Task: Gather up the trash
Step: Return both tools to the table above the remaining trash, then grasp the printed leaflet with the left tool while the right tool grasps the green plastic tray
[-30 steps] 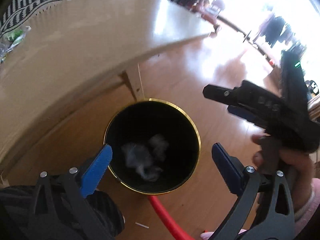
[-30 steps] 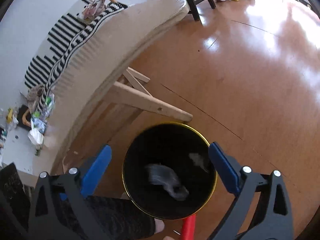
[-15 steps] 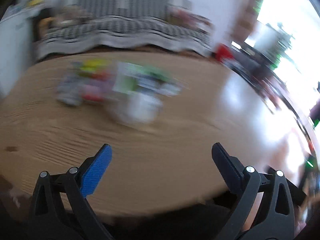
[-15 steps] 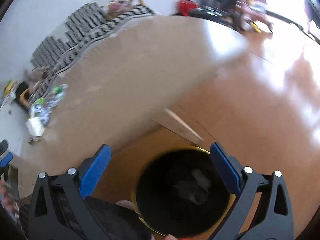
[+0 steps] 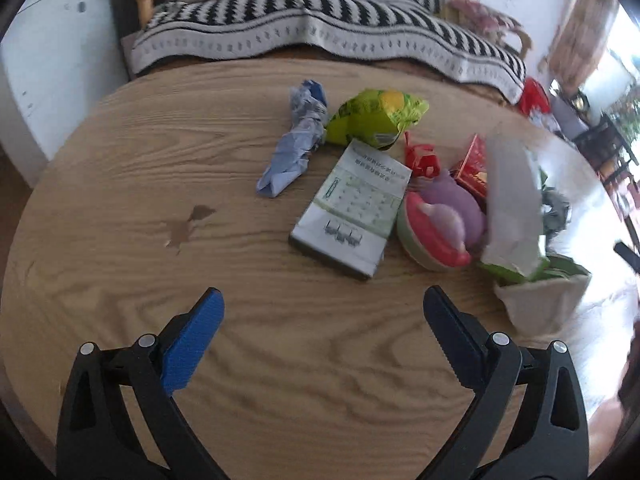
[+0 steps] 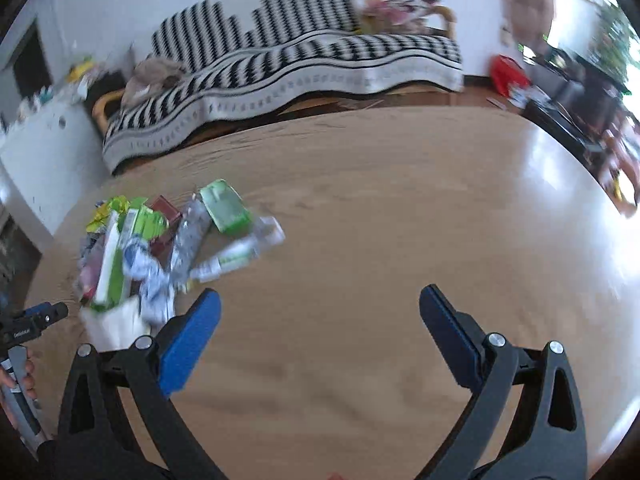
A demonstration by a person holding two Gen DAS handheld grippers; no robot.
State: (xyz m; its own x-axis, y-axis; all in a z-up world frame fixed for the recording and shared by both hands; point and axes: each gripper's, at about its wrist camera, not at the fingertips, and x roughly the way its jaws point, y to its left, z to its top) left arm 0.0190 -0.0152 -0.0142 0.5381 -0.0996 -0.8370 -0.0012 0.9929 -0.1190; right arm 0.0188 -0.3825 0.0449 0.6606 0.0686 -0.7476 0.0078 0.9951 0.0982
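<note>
A heap of trash lies on the round wooden table (image 5: 120, 208). In the left wrist view I see a crumpled blue wrapper (image 5: 296, 144), a yellow-green snack bag (image 5: 376, 118), a flat grey-green box (image 5: 354, 208), a red-rimmed bowl (image 5: 430, 236) with purple stuff, red packets (image 5: 472, 168) and a white paper cup (image 5: 540, 304). My left gripper (image 5: 322, 320) is open and empty, short of the box. In the right wrist view the blurred heap (image 6: 168, 236) lies at the left. My right gripper (image 6: 320, 316) is open and empty over bare table, right of the heap.
A sofa with a black-and-white striped blanket (image 5: 320, 20) stands behind the table, also in the right wrist view (image 6: 288, 52). A white cabinet (image 5: 52, 64) is at the left. The left gripper's tip (image 6: 36, 316) shows at the right wrist view's left edge.
Both grippers have swung up from the black bin on the floor to face the tabletop. The bin has gone out of view. Both stay open and empty.
</note>
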